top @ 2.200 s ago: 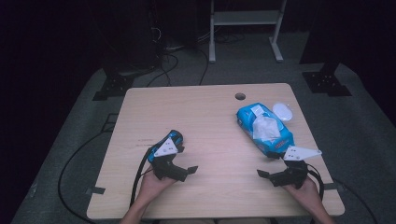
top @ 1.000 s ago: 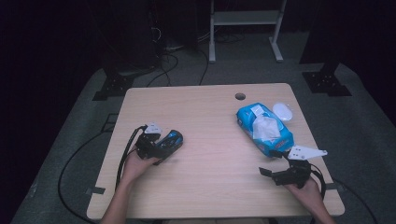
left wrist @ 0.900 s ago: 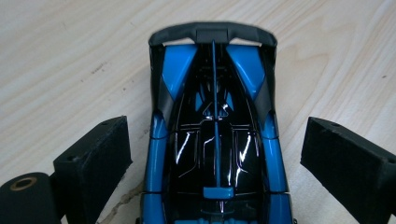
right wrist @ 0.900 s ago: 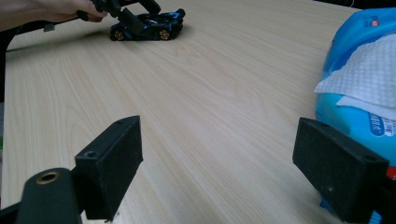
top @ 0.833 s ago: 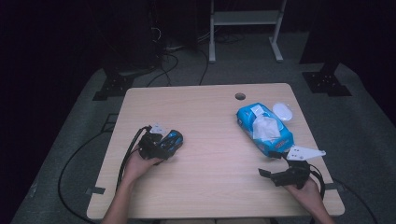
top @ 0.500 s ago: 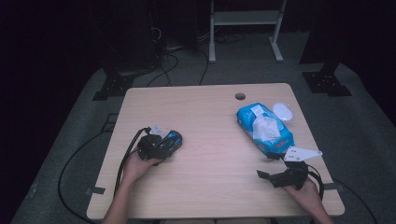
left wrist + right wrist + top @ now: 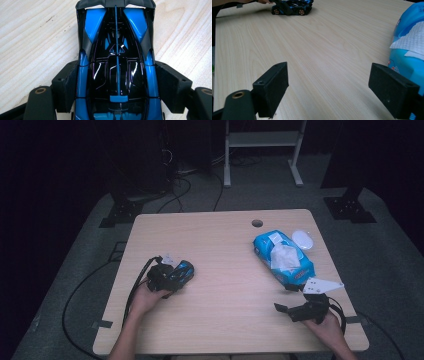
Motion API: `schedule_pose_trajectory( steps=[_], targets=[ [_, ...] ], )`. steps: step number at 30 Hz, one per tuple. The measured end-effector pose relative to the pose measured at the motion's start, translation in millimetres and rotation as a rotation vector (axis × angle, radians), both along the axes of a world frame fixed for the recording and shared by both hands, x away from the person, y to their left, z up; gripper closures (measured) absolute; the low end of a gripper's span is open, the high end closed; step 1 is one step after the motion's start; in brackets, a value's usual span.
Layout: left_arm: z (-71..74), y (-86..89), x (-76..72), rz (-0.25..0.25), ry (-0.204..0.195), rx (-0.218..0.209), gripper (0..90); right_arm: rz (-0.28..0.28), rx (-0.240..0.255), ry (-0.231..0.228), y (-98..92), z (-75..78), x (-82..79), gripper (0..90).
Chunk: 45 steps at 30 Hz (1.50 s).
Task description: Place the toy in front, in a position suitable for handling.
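Gripping the glossy blue-and-black plastic toy sports car (image 7: 116, 62) across its flanks, the left gripper (image 7: 167, 277) has just been closing, and its black foam pads (image 7: 68, 86) now sit against both sides of the body, with the car between them. The car stands on its wheels on the pale wood-grain table (image 7: 225, 320), toward the left half of the top as seen from the high view, and appears not yet lifted. The right gripper (image 7: 328, 92) rests low near the right front corner, jaws spread wide with nothing between them. Just beside it lies the soft blue plastic pack of wet wipes (image 7: 282, 257) with a white tissue (image 7: 409, 37) standing out of its opening; a small white oval lid (image 7: 302, 239) lies near the pack's far end.

Assessment: the grasp on the car looks complete; carrying and placing it remain outstanding. The right gripper has no part in hand so far.
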<state>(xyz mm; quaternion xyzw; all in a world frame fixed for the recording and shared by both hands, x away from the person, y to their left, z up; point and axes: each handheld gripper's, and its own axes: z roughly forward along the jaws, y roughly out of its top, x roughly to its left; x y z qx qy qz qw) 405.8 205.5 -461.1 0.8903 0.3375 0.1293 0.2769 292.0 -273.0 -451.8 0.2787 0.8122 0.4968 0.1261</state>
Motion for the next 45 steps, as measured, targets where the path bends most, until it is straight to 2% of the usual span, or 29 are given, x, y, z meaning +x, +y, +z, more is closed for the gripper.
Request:
schedule_pose_trajectory(
  steps=[11,14,15,18,20,23,27,30,32,34,35,36,38,42,43,44,45],
  targets=[
    [1.2,1.8,-0.2,0.006,0.0,0.006,25.8,0.001,-0.001,-0.002,0.4,-0.1,-0.2,15.2],
    [6.0,5.4,-0.8,0.014,-0.013,-0.019,27.3,0.003,0.0,0.0,0.4,-0.4,0.2,15.3],
    [7.2,5.6,-1.5,0.019,-0.024,-0.014,27.3,0.003,-0.001,0.0,0.5,-0.4,0.2,15.2],
    [5.3,3.7,-1.5,0.007,-0.022,0.019,27.4,0.004,-0.004,0.002,1.4,-1.0,0.5,15.3],
    [5.9,3.9,-1.4,0.012,-0.014,0.009,27.3,0.005,-0.006,0.003,1.6,-1.1,0.9,15.2],
    [9.2,3.2,-2.8,0.009,-0.026,0.015,27.4,0.004,-0.006,0.002,1.7,-0.9,0.5,15.3],
    [19.6,3.5,-5.8,0.005,-0.053,-0.007,27.4,0.003,-0.003,0.002,1.3,-0.9,0.8,15.3],
    [29.8,2.7,-9.6,0.002,-0.069,-0.045,27.4,0.004,-0.005,0.003,1.3,-1.0,1.1,15.3],
    [38.6,-2.1,-13.7,-0.016,-0.074,-0.074,27.4,0.002,-0.005,0.001,1.4,-1.0,1.1,15.3],
    [45.6,-11.5,-18.4,-0.051,-0.088,-0.082,27.4,0.002,-0.005,0.0,1.2,-1.0,1.4,15.3],
    [45.6,-11.5,-18.4,-0.051,-0.088,-0.082,27.4,0.001,-0.005,0.0,1.2,-1.1,1.7,15.3],
    [49.4,-17.5,-20.8,-0.072,-0.09,-0.077,27.4,0.001,-0.005,0.0,1.2,-1.1,1.7,15.3],
    [56.9,-37.3,-27.7,-0.134,-0.096,-0.095,27.4,0.0,-0.004,-0.002,1.0,-1.0,1.9,15.2],
    [59.4,-68.4,-38.5,-0.22,-0.091,-0.108,27.3,-0.003,-0.002,-0.004,0.3,-0.6,1.4,15.3],
    [59.4,-68.4,-38.5,-0.22,-0.091,-0.108,27.3,-0.004,-0.001,-0.004,0.1,-0.5,1.3,15.2],
    [58.0,-84.1,-44.4,-0.268,-0.084,-0.108,27.3,-0.003,0.0,-0.004,-0.1,-0.4,1.3,15.3],
    [58.0,-84.1,-44.4,-0.268,-0.084,-0.108,27.4,-0.003,0.0,-0.004,-0.1,-0.4,1.3,15.3]
  ],
)
